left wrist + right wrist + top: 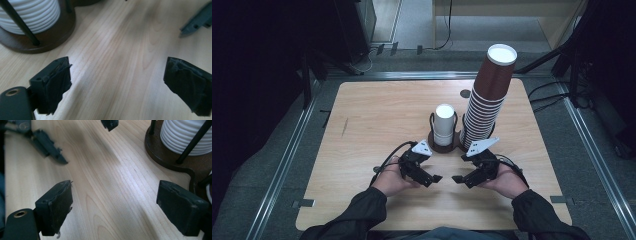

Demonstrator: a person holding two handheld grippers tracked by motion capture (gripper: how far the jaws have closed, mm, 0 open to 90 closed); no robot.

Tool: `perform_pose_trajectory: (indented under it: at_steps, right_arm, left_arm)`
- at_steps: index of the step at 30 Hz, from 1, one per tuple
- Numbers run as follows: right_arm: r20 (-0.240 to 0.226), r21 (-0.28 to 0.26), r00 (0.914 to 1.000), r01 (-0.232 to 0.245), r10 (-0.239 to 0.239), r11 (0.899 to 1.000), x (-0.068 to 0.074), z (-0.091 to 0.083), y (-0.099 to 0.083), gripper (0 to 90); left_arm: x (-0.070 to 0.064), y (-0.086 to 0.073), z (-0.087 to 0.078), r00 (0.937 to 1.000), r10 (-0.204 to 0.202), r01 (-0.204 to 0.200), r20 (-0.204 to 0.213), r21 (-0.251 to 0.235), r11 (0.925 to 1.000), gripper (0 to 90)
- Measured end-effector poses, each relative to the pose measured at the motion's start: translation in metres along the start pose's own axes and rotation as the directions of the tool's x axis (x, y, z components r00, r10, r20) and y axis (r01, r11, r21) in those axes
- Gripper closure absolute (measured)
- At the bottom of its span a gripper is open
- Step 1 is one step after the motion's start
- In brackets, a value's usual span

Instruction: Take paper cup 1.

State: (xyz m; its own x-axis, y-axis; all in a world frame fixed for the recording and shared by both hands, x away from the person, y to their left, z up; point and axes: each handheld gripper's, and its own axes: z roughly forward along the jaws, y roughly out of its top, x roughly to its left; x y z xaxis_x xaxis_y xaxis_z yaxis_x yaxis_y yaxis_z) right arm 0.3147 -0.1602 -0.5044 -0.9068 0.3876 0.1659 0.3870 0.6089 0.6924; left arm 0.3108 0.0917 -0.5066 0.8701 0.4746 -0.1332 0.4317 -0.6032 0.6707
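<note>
Sleeves and two hands come in at the near edge of the counter (362,110), and each hand carries one hand-held gripper. Both lie low over the wood, tips turned toward each other with a small gap between them. The left hand-held gripper (435,178) has its jaws spread wide and holds nothing; the right hand-held gripper (457,179) is the same, wide and empty (its own view shows bare wood between the two black pads).

What matters for the coming move, I think, is direction. The cup holder (443,146) stands just beyond the two tips, straight ahead and away from the person, almost on the middle line between both hands. In it sits a short stack of white cups (444,124), upright, its long axis vertical. Touching or nearly touching on the right rises a tall stack of brown cups (488,97), leaning a little to the right at the top. The right hand is nearer to the tall stack; for the white stack, both hands look about equally near.

The counter is pale wood, flat, with much free room on the left side. Around it is grey floor, metal rails and dark equipment.
</note>
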Motion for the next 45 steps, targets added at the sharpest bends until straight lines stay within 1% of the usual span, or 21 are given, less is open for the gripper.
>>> perform_pose_trajectory:
  at_steps: [1, 2, 3, 5, 9, 12, 13, 15, 16, 17, 20, 21, 23, 28, 29, 32, 33, 34, 38, 40, 45]
  right_arm:
    - [0.012, -0.006, 0.9999, 0.004, -0.004, 1.000, -0.001, -0.001, 0.000, 17.4]
    - [0.012, -0.006, 0.9999, 0.004, -0.004, 1.000, -0.001, -0.001, 0.000, 17.4]
    - [0.021, -0.018, 0.9998, 0.003, -0.002, 1.000, -0.003, -0.002, 0.001, 19.6]
    - [0.028, -0.021, 0.9996, 0.005, -0.004, 1.000, -0.004, -0.002, 0.002, 19.8]
    - [0.047, -0.019, 0.9988, 0.013, -0.012, 1.000, 0.000, 0.000, 0.004, 26.2]
    - [0.048, -0.016, 0.9987, 0.020, -0.019, 1.000, 0.001, 0.000, 0.005, 27.4]
    - [0.045, -0.024, 0.9988, 0.019, -0.018, 1.000, 0.003, -0.001, 0.005, 32.2]
    - [0.046, -0.026, 0.9989, 0.013, -0.011, 1.000, 0.003, -0.002, 0.006, 33.8]
    - [0.047, -0.045, 0.9989, 0.010, -0.008, 0.999, 0.002, -0.004, 0.006, 39.8]
    - [0.047, -0.046, 0.9989, 0.007, -0.005, 0.999, 0.002, -0.005, 0.006, 42.2]
    - [0.041, -0.041, 0.9991, -0.009, 0.011, 0.999, 0.001, -0.006, 0.006, 47.3]
    - [0.031, -0.031, 0.9993, -0.019, 0.020, 0.999, 0.000, -0.006, 0.006, 50.5]
    - [0.026, -0.024, 0.9994, -0.022, 0.023, 0.999, 0.000, -0.006, 0.005, 52.2]
    - [0.039, -0.028, 0.9988, -0.028, 0.029, 0.999, 0.000, -0.009, 0.004, 57.3]
    - [0.045, -0.031, 0.9983, -0.036, 0.037, 0.999, -0.001, -0.010, 0.004, 61.3]
    - [0.045, -0.029, 0.9976, -0.052, 0.054, 0.998, -0.002, -0.010, 0.004, 65.8]
    - [0.045, -0.027, 0.9972, -0.059, 0.060, 0.998, -0.002, -0.010, 0.005, 70.0]
    - [0.046, -0.027, 0.9973, -0.056, 0.057, 0.998, -0.002, -0.010, 0.005, 70.6]
    - [0.058, -0.031, 0.9960, -0.067, 0.069, 0.997, -0.001, -0.009, 0.006, 76.1]
    - [0.061, -0.032, 0.9957, -0.068, 0.070, 0.997, -0.001, -0.009, 0.007, 77.2]
    - [0.085, -0.027, 0.9942, -0.065, 0.067, 0.998, 0.001, -0.007, 0.011, 83.9]
  left_arm:
    - [0.000, 0.000, 0.000, 1.0000, 0.000, 0.000, 0.000, 0.000, 1.0000, 22.5]
    - [0.003, 0.000, -0.003, 0.9999, 0.006, -0.007, -0.014, -0.016, 0.9999, 22.5]
    - [0.006, 0.001, -0.008, 0.9997, -0.004, 0.004, -0.024, -0.032, 0.9995, 24.4]
    - [0.008, 0.002, -0.011, 0.9996, -0.014, 0.013, -0.026, -0.040, 0.9991, 26.7]
    - [0.010, 0.006, -0.025, 0.9987, -0.049, 0.048, -0.010, -0.090, 0.9948, 40.0]
    - [0.011, 0.005, -0.027, 0.9990, -0.045, 0.044, -0.006, -0.084, 0.9955, 42.4]
    - [0.011, 0.004, -0.028, 0.9998, -0.018, 0.018, -0.009, -0.059, 0.9981, 44.2]
    - [0.011, 0.004, -0.029, 0.9998, -0.018, 0.017, -0.011, -0.049, 0.9986, 44.9]
    - [0.012, 0.004, -0.031, 0.9997, -0.023, 0.023, -0.006, -0.041, 0.9989, 46.1]
    - [0.013, 0.004, -0.032, 0.9997, -0.022, 0.021, -0.015, -0.042, 0.9989, 47.2]
    - [0.014, 0.004, -0.034, 0.9996, -0.021, 0.020, -0.020, -0.047, 0.9987, 48.5]
    - [0.016, 0.004, -0.034, 0.9997, -0.012, 0.011, -0.023, -0.043, 0.9990, 52.4]
    - [0.017, 0.003, -0.035, 0.9997, -0.010, 0.009, -0.023, -0.037, 0.9993, 53.4]
    - [0.021, 0.003, -0.035, 0.9987, -0.041, 0.039, -0.029, -0.041, 0.9984, 54.4]
    - [0.023, 0.004, -0.036, 0.9978, -0.061, 0.060, -0.026, -0.048, 0.9971, 54.4]
    - [0.026, 0.004, -0.038, 0.9974, -0.068, 0.067, -0.024, -0.052, 0.9964, 54.2]
    - [0.028, 0.003, -0.039, 0.9966, -0.080, 0.079, -0.019, -0.062, 0.9949, 51.9]
    - [0.030, 0.003, -0.040, 0.9952, -0.097, 0.096, -0.011, -0.066, 0.9931, 50.8]
    - [0.033, 0.002, -0.041, 0.9936, -0.113, 0.113, -0.003, -0.063, 0.9917, 49.9]
    - [0.035, 0.003, -0.041, 0.9940, -0.109, 0.109, -0.003, -0.052, 0.9927, 49.7]
    - [0.040, 0.006, -0.046, 0.9927, -0.121, 0.120, -0.002, -0.068, 0.9904, 46.8]
